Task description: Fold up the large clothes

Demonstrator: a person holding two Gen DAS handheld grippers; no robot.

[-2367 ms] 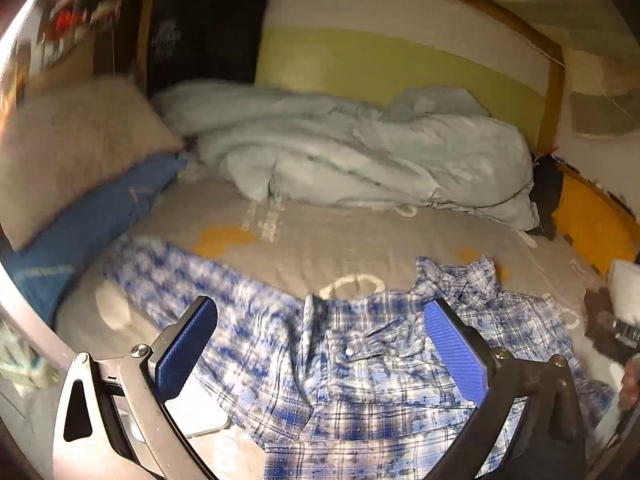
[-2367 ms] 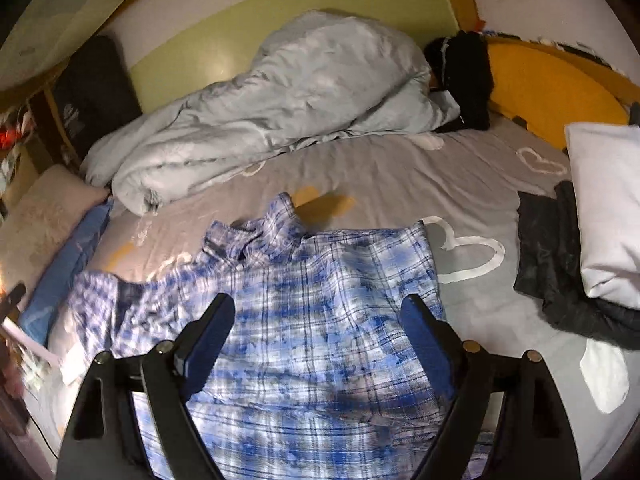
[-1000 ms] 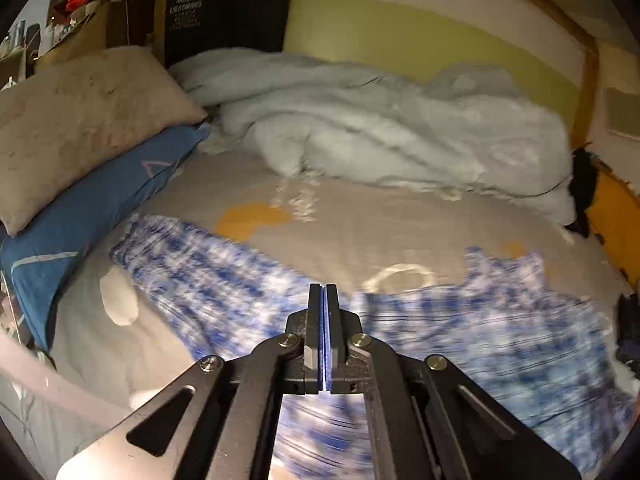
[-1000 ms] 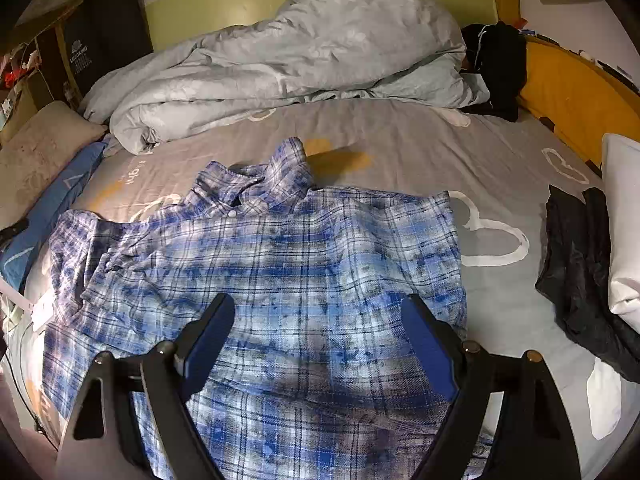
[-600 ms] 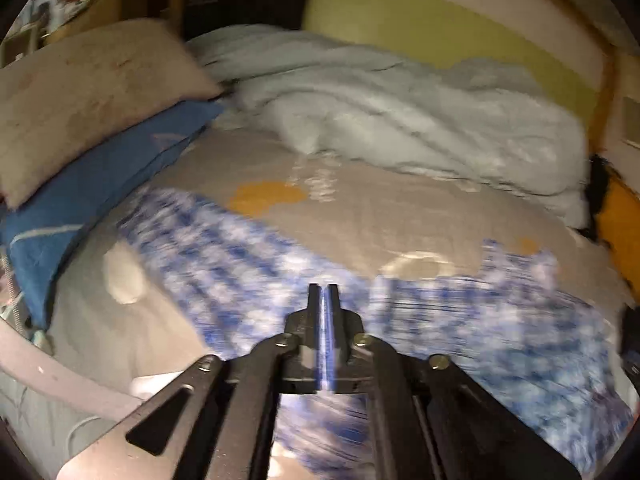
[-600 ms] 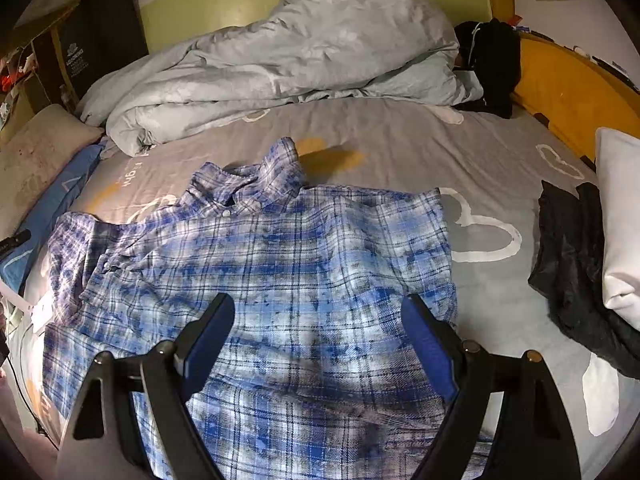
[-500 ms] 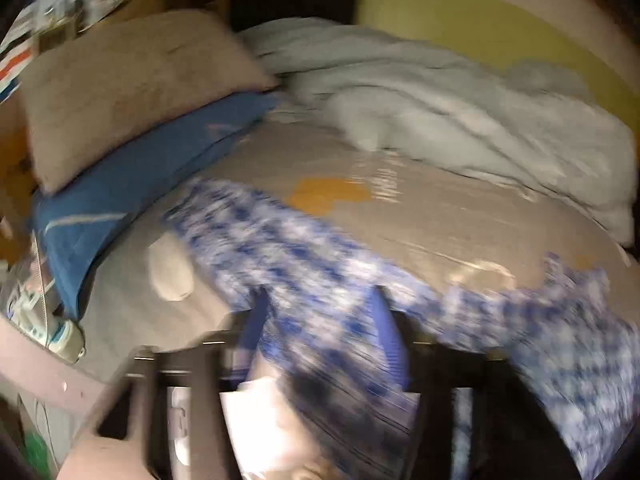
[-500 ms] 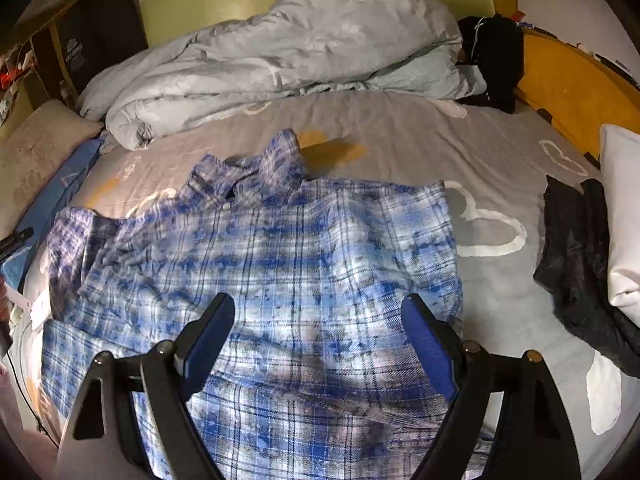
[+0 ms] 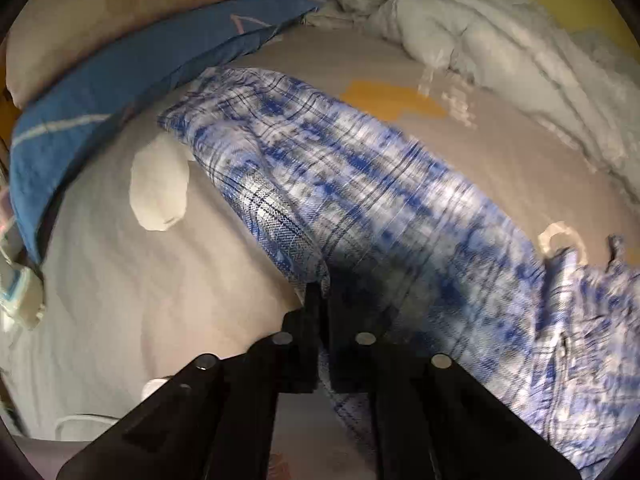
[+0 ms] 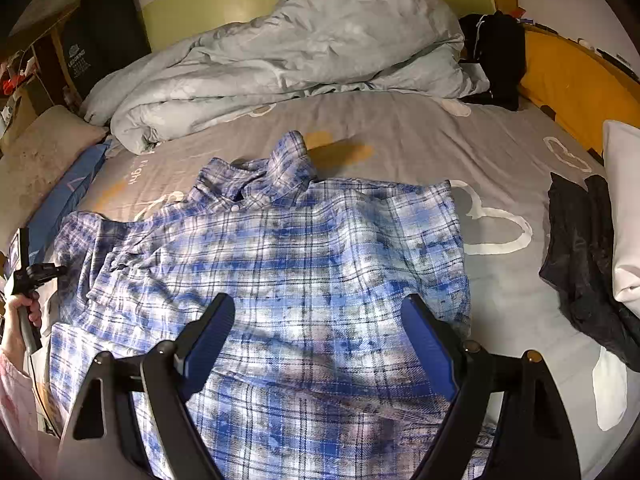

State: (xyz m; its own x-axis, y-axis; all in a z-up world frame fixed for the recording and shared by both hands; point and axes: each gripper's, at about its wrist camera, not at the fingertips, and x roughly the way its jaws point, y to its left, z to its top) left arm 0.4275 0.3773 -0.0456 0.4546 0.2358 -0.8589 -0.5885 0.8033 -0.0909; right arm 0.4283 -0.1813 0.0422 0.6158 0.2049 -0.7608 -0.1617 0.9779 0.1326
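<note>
Our left gripper (image 9: 322,296) has just been closing and now pinches the sleeve of the blue checked shirt (image 10: 280,264) near the bed's (image 10: 400,128) left edge. Our right gripper (image 10: 316,332) hangs over the shirt's middle with its jaws wide apart and nothing between them. The shirt lies spread out, so we think the folding has only begun; the writing on the bed sheet (image 10: 134,172) is too blurry to read.

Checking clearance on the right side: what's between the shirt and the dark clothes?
Right wrist view: only bare grey sheet with a white heart outline between shirt and dark clothes.
</note>
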